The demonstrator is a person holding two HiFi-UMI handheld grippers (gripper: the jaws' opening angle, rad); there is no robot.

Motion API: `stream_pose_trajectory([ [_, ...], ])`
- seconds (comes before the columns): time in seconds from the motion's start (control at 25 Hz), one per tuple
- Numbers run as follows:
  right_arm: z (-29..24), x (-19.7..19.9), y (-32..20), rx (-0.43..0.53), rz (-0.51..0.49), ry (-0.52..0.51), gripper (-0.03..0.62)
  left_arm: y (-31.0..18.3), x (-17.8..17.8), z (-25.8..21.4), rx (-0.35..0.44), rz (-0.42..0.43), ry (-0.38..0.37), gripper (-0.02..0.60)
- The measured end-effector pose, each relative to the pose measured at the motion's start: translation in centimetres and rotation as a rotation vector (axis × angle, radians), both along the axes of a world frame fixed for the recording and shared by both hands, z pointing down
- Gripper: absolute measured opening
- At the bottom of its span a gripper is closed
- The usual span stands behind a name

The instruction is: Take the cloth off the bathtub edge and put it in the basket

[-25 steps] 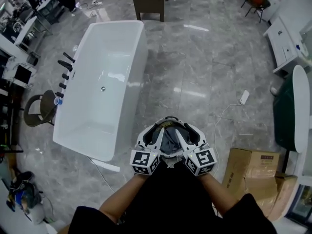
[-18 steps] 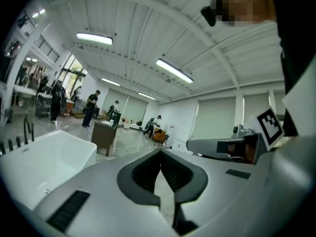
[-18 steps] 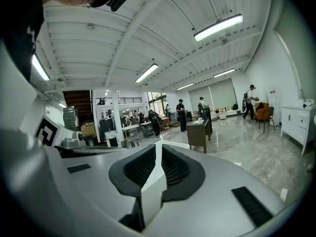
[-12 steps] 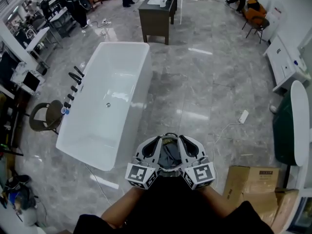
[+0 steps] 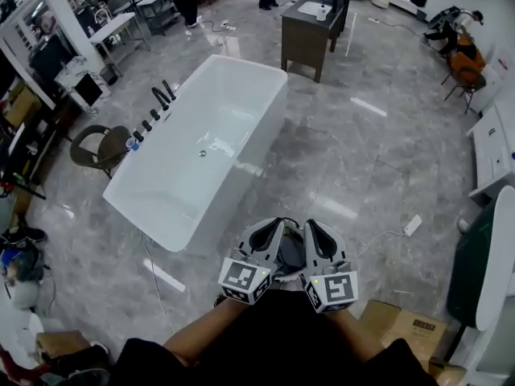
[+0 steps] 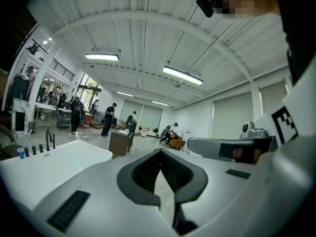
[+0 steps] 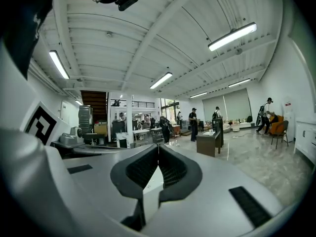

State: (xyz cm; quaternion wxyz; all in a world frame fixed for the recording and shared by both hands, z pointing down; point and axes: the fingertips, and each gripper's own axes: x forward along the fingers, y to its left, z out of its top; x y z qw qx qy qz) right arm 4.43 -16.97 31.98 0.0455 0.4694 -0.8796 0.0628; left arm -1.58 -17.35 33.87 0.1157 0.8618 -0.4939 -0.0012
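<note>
The left claw (image 6: 160, 154) is pinched tight with nothing in it, and so is the right claw (image 7: 158, 149). They sit side by side. A bit of grey shows in the gap between them, maybe the cloth (image 5: 291, 252). I cannot see the basket. At 11 o'clock stands the white bathtub (image 5: 249, 167), with only its drain inside. At 4 o'clock lies a shut cardboard box (image 5: 398, 324).
</note>
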Motion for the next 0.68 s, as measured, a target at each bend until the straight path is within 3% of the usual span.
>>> stream_pose_trajectory([
  [0.68, 1.7, 0.9, 2.8, -0.011, -0.103, 0.009, 0.031, 2.7, 1.6, 0.0, 0.051, -0.086, -0.017, 0.012],
])
